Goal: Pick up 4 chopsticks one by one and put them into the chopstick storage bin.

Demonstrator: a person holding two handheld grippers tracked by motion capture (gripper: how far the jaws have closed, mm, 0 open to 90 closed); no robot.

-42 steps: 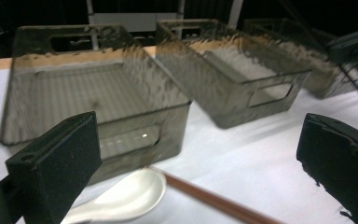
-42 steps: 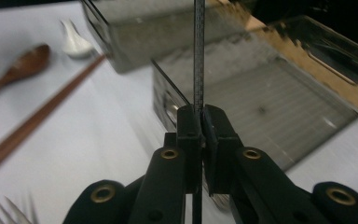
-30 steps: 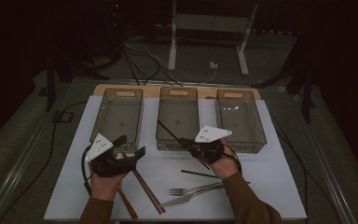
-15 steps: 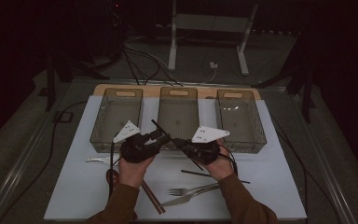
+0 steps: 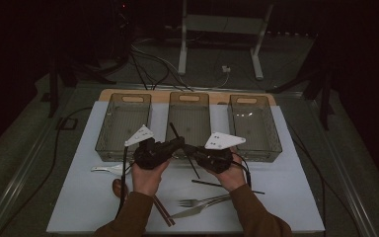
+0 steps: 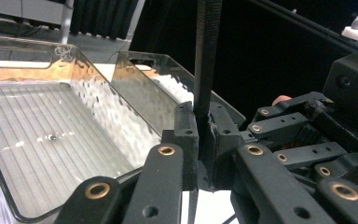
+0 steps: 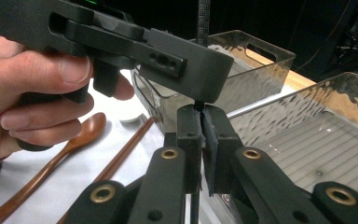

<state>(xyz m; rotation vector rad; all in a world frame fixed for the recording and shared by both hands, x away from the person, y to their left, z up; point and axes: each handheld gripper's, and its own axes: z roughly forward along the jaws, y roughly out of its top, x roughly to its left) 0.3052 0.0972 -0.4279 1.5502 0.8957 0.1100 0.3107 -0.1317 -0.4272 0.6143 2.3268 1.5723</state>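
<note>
While both claws clamp the same black chopstick above the counter, just in front of the middle bin, the left claw has just been closing onto it. The right claw should release only once that grip feels firm, keeping the stick steady.

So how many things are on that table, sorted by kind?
Clear bins: 3
Black chopsticks: 2
Brown chopsticks: 2
Spoons: 2
Metal cutlery pieces: 2
Total: 11
</note>
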